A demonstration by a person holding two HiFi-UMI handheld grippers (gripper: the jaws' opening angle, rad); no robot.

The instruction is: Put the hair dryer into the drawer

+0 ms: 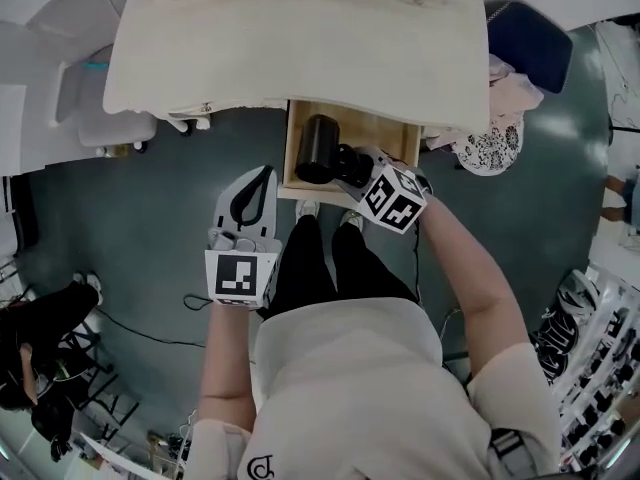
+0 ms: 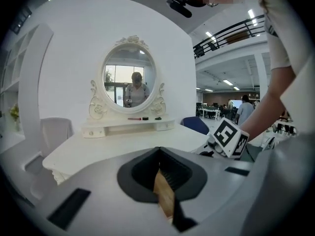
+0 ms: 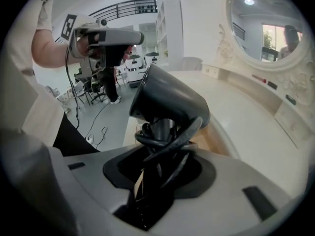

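Right tool [image 3: 156,181]: jaws clamped on handle of hair dryer [image 3: 167,102], black cord looped round handle between jaws. Dryer barrel tilted up and left in right gripper view. Head view: dryer [image 1: 318,148] sits within outline of open wooden drawer [image 1: 385,130] under white counter [image 1: 300,48]; touching drawer bottom or not, cannot tell. Left tool [image 2: 165,183]: jaws together, nothing between, held near drawer's left corner, apart from dryer. Oval mirror [image 2: 130,77] at back of counter.

Hair dryer [image 3: 167,102] between closed fingers [image 3: 142,181]
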